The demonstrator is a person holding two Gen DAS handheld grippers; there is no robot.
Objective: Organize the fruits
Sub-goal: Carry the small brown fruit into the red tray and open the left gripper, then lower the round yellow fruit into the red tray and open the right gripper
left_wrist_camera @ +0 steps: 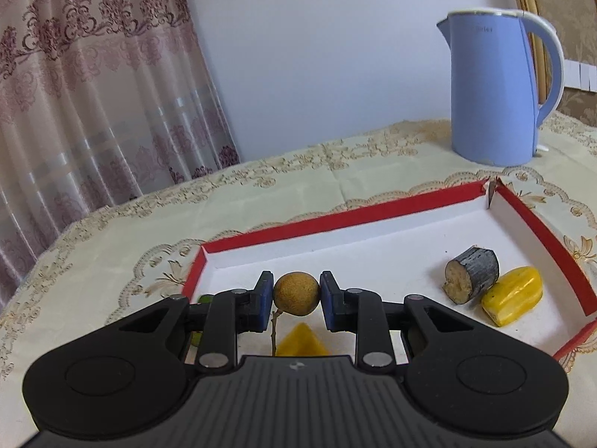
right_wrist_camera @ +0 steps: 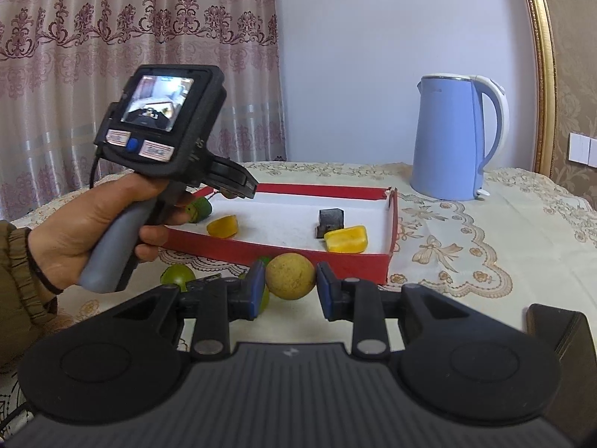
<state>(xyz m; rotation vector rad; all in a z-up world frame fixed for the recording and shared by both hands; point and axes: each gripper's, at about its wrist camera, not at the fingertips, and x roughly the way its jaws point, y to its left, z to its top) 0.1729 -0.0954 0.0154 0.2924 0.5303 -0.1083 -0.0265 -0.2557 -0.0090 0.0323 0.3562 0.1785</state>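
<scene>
My left gripper (left_wrist_camera: 296, 295) is shut on a round brown longan (left_wrist_camera: 296, 294) with a thin stem, held over the near left part of the red box (left_wrist_camera: 335, 216). A dark cut chunk (left_wrist_camera: 471, 274), a yellow piece (left_wrist_camera: 513, 295) and a yellow wedge (left_wrist_camera: 300, 341) lie on the box's white floor. In the right wrist view my right gripper (right_wrist_camera: 290, 284) has a second round brown longan (right_wrist_camera: 290, 276) between its fingers; the left pad touches it, the right pad stands just off it. It is in front of the red box (right_wrist_camera: 321, 259), over the tablecloth.
A blue kettle (left_wrist_camera: 496, 86) stands behind the box on the cream embroidered tablecloth (left_wrist_camera: 261, 186). Green limes (right_wrist_camera: 178, 276) lie on the cloth before the box, and a green fruit (right_wrist_camera: 199, 209) at its left end. A dark object (right_wrist_camera: 559, 326) sits at the right edge.
</scene>
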